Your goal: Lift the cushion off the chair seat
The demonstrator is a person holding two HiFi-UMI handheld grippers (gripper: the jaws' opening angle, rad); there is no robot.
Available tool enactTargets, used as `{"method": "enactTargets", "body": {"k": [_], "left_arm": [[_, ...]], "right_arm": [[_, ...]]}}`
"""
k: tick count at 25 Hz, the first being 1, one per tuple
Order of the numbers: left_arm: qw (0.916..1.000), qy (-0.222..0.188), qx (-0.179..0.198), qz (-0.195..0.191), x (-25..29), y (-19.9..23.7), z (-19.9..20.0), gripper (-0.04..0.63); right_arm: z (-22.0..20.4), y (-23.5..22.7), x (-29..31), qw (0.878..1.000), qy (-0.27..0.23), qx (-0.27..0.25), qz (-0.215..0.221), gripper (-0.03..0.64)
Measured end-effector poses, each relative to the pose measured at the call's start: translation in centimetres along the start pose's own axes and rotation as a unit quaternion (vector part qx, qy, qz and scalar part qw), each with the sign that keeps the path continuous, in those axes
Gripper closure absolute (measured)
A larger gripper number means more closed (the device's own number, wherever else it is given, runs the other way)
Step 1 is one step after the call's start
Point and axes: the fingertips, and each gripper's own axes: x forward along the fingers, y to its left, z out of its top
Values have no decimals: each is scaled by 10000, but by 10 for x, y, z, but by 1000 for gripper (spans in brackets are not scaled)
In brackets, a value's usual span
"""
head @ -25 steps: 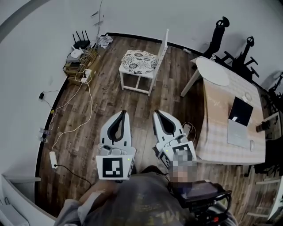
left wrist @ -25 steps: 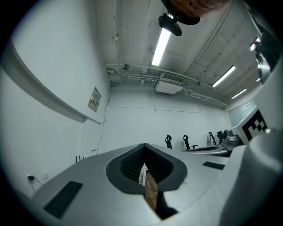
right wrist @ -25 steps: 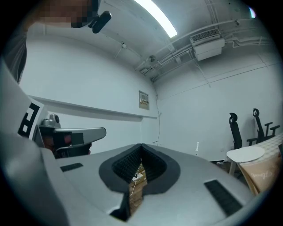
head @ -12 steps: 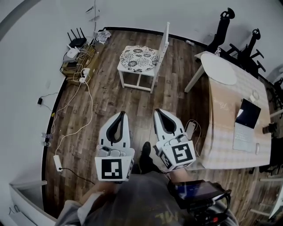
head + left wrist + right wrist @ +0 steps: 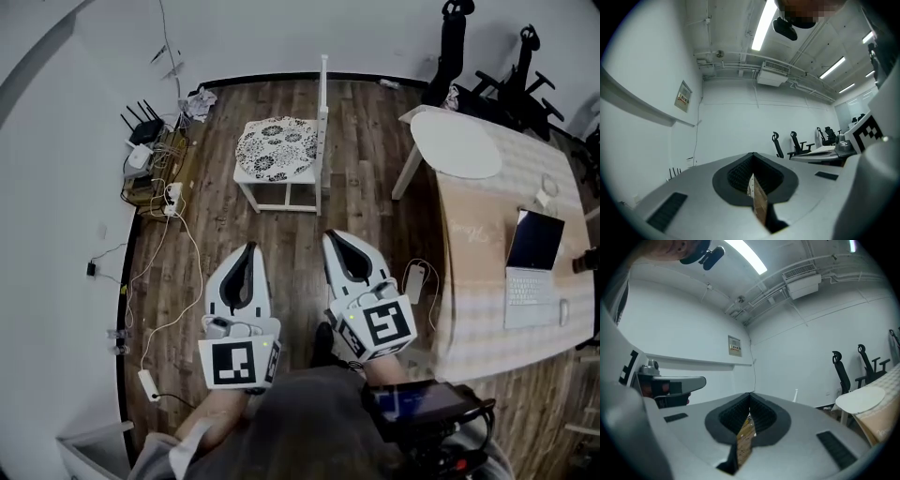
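Observation:
A white wooden chair (image 5: pixel 322 112) stands on the wood floor ahead of me in the head view. A black-and-white flower-patterned cushion (image 5: pixel 275 148) lies flat on its seat. My left gripper (image 5: pixel 248 249) and right gripper (image 5: pixel 332 236) are held side by side, pointing level at the chair, well short of it. Both are shut with nothing between the jaws. In the left gripper view the left gripper (image 5: pixel 751 155) shows only a thin slit of floor. The right gripper (image 5: pixel 750 394) looks the same in the right gripper view. Neither gripper view shows the cushion.
A long table (image 5: pixel 487 234) with a laptop (image 5: pixel 536 253) and a white oval top (image 5: pixel 457 145) stands at the right. Routers and tangled cables (image 5: pixel 150 155) lie by the left wall, with a power strip (image 5: pixel 150 384) nearer me. Black office chairs (image 5: pixel 452 42) stand at the back.
Both grippers and I have moved forward towards the chair, which now sits nearer and lower in the head view. The jaws stay shut and the cushion has not moved.

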Motion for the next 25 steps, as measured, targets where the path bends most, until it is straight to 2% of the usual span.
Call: {"method": "enactTargets", "body": {"k": [5, 11, 19, 25], "left_arm": [[9998, -76, 158, -26, 38, -12, 13, 589], [9995, -56, 286, 76, 62, -10, 15, 589], [9998, 43, 135, 148, 96, 14, -4, 589], [9998, 68, -132, 96, 139, 50, -18, 589]], "right_arm": [[15, -35, 21, 9997, -202, 97, 38, 610], [18, -51, 43, 9992, -276, 207, 176, 609], [2, -67, 81, 9997, -36, 147, 166, 611], [-9, -74, 134, 9998, 182, -1, 96, 609]]}}
